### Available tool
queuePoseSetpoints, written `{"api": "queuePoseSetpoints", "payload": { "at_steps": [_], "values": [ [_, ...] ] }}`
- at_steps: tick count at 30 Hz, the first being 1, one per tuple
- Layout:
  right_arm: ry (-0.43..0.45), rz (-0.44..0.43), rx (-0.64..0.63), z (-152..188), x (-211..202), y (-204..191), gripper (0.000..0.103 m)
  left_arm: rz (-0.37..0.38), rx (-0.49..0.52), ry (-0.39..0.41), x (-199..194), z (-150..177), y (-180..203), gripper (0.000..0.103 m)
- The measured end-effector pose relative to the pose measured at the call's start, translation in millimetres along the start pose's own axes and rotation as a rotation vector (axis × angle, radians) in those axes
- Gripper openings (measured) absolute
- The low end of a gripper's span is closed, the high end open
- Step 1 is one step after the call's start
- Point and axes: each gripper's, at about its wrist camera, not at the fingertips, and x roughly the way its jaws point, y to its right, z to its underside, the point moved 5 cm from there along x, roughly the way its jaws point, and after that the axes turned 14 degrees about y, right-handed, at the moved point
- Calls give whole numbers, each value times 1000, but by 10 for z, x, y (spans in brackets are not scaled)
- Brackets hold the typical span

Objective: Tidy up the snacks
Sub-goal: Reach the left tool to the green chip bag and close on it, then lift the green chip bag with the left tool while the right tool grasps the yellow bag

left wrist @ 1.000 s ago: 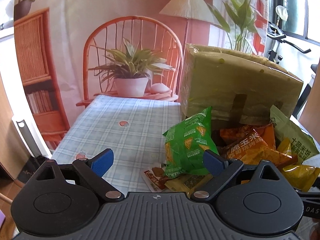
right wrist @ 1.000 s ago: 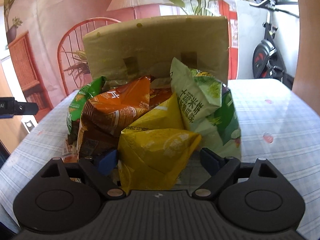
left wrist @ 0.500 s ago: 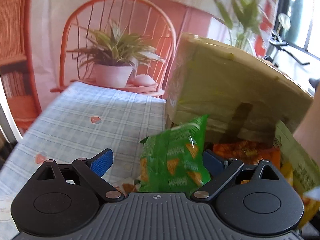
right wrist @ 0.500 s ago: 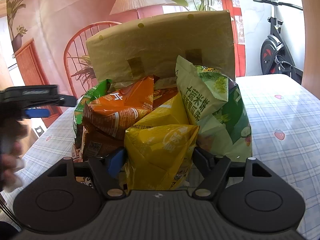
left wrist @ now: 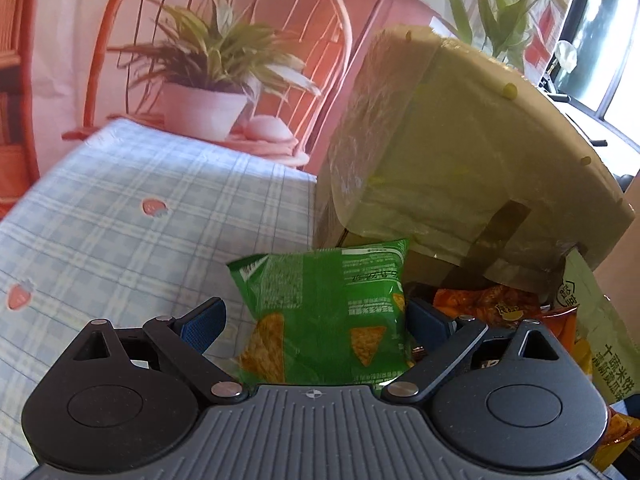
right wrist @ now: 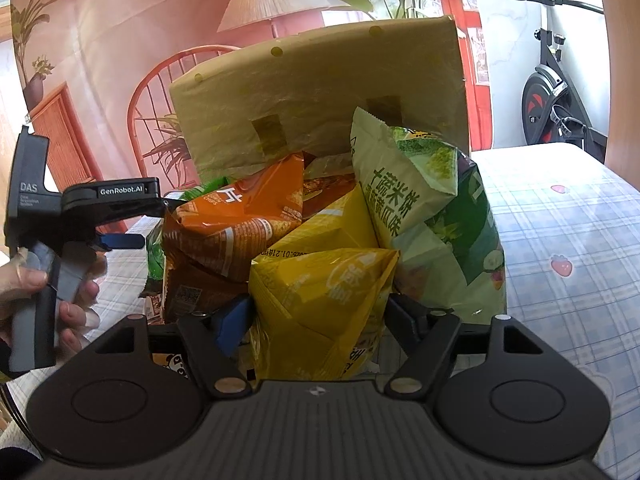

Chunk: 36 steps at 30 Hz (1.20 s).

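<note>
Checked tablecloth is carrying a tall yellow-green wrapped box, standing upright at the back. Snack bags are piling against its front: pale green bag on the right, orange bag, yellow bag lowest in front. Right gripper has just been closing, its pads pressing both sides of the yellow bag. Left gripper is standing wide, green chip bag sitting between its fingers, left pad clear of it, right pad just beside it.
</note>
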Motion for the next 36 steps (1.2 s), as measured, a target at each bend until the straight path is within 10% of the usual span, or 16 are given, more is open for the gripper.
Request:
{"api": "queuePoseSetpoints", "payload": {
  "at_steps": [14,36],
  "values": [
    [0,3,1,6,1,13,74,47,63,-1,-40,56,51,77],
    [29,10,28,-7,-99,-4,66,-64,137,193,-944,-54,243,75]
  ]
}}
